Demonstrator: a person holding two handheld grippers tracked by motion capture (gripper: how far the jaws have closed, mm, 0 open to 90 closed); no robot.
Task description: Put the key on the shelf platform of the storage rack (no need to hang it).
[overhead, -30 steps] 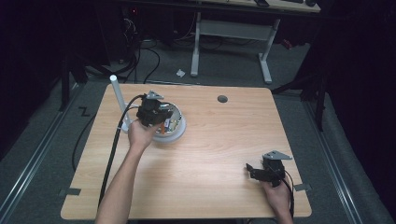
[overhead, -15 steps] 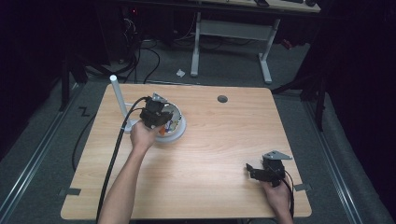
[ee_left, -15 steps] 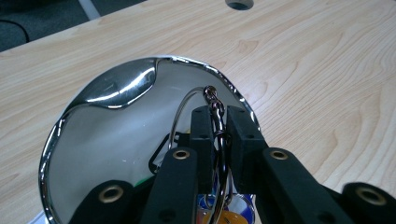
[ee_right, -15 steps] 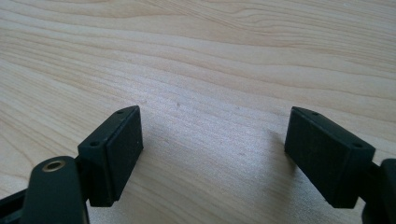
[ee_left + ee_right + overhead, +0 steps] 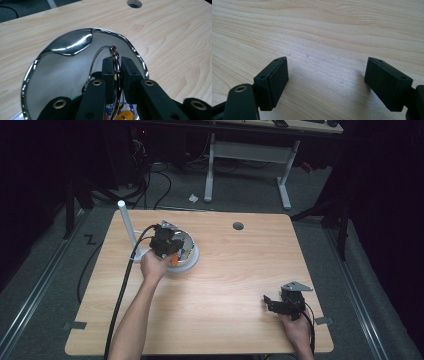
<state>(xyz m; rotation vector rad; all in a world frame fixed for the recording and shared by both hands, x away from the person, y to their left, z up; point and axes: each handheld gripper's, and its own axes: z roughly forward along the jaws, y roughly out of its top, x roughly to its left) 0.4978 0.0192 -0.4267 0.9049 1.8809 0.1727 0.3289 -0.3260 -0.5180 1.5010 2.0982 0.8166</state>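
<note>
Left gripper view: my left hand-held gripper (image 5: 115, 75) is clamping the wire handle (image 5: 100, 53) of the shiny steel lid (image 5: 67, 72), tilting it off the white dish (image 5: 192, 262) on the worktop (image 5: 240, 270); setting it down remains. My right hand-held gripper (image 5: 325, 82) is resting released.

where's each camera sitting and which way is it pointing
High view: above the person's side, looking forward and down on the wooden table; both forearms enter from the bottom, left gripper at the shiny metal lid, right gripper near the right front corner.
Left gripper view: rides the left gripper, looking along its jaws shut on the lid's wire handle.
Right gripper view: rides the right gripper, jaws open over bare table.
Shared: high and left gripper views both show the lid and the table's round hole.
</note>
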